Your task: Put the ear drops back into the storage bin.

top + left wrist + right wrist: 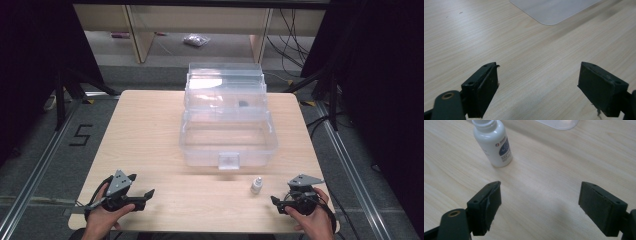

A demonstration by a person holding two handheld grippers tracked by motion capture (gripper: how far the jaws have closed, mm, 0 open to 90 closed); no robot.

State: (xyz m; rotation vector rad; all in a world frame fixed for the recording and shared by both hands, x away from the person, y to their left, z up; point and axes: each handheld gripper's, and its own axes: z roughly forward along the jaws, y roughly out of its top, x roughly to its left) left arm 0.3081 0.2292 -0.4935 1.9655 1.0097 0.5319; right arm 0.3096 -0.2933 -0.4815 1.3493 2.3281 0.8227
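Observation:
A small white bottle (256, 185) with a blue label stands upright on the wooden table (150, 135), just in front of a clear plastic box (228, 142) whose lid is raised. My right gripper (281, 194) rests near the front right edge, open and empty. In the right gripper view the bottle (495, 143) stands ahead and to the left of the open right gripper (541, 185). My left gripper (141, 185) sits at the front left, also open with nothing between its jaws. The left gripper view shows the left gripper (539, 68) over bare wood, with a corner of the box (551, 10) beyond.
A small dark item (243, 104) lies in the box's upper tray. A latch tab (228, 161) sticks out from the box front. Dark stands and cables flank the table. A floor mark "5" (80, 135) sits to the left.

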